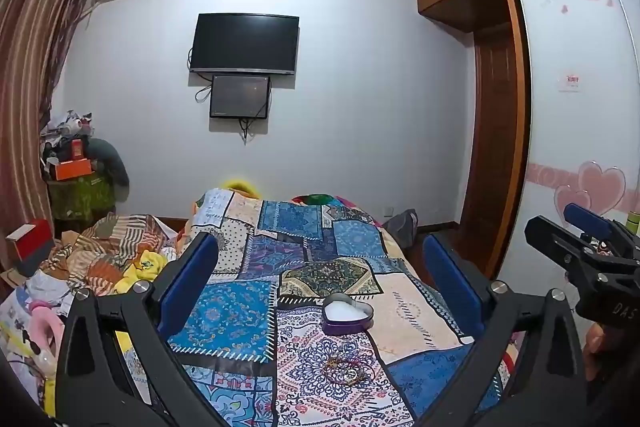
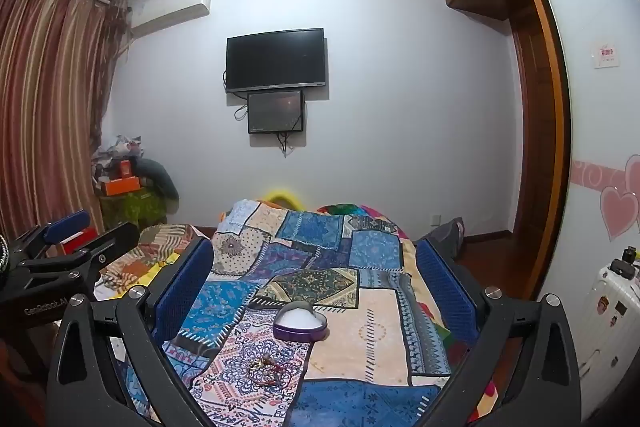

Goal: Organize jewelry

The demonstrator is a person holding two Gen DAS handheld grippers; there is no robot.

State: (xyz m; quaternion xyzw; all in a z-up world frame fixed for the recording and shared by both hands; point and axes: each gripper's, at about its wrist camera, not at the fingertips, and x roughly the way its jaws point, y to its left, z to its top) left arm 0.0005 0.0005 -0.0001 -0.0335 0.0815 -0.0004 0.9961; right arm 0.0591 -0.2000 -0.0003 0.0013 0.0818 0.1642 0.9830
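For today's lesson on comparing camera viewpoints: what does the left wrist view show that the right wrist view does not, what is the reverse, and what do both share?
Only the left wrist view shows the right hand-held gripper at its right edge, and a pink plush toy at lower left.

Only the right wrist view shows the left hand-held gripper at its left edge, and a white suitcase with stickers at right.

Both show the patchwork bedspread, the open heart-shaped tin, the jewelry pile nearer the camera than the tin, and the wall television.
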